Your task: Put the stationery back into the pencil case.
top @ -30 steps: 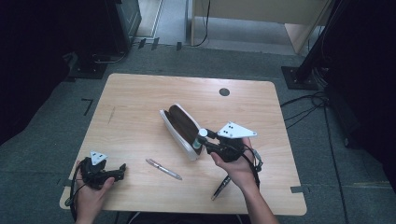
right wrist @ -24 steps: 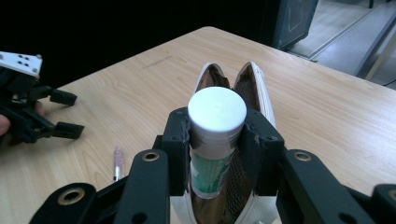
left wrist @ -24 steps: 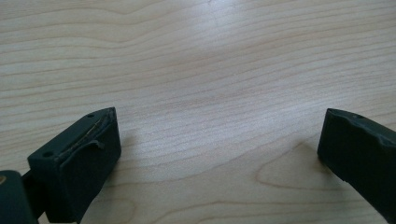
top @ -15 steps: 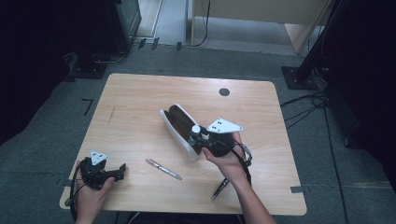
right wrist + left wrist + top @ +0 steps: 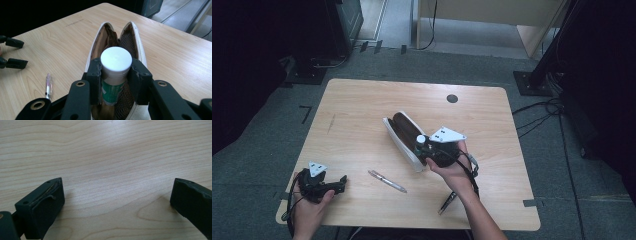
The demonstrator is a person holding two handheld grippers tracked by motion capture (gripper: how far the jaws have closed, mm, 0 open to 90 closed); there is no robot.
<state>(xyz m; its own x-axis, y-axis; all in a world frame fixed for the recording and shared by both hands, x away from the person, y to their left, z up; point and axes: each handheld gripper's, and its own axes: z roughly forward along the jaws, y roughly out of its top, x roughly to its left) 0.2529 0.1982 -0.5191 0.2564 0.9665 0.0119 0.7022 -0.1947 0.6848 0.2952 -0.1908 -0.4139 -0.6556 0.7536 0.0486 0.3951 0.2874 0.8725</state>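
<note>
A white pencil case [image 5: 398, 131] with a brown lining lies open in the middle of the table [image 5: 362, 110]. My right gripper [image 5: 422, 146] hovers over its near end, shut on a tube [image 5: 420, 139] with a white cap and a green label. In the right gripper view the tube [image 5: 116, 59] stands upright between the pads of the right gripper [image 5: 115, 75], just above the gaping case [image 5: 138, 40]. My left gripper [image 5: 343, 181] rests at the table's front left, open; its jaws [image 5: 117, 200] frame bare wood.
A clear pen [image 5: 387, 181] lies on the wood between the two hands, also visible beside the case [image 5: 48, 83]. A dark pen [image 5: 447, 201] lies near the front edge under the right forearm. A black round cap [image 5: 452, 98] sits near the far edge.
The right gripper has carried the tube left and slightly down, from beside the case to over its near end. The left gripper has stayed put.
</note>
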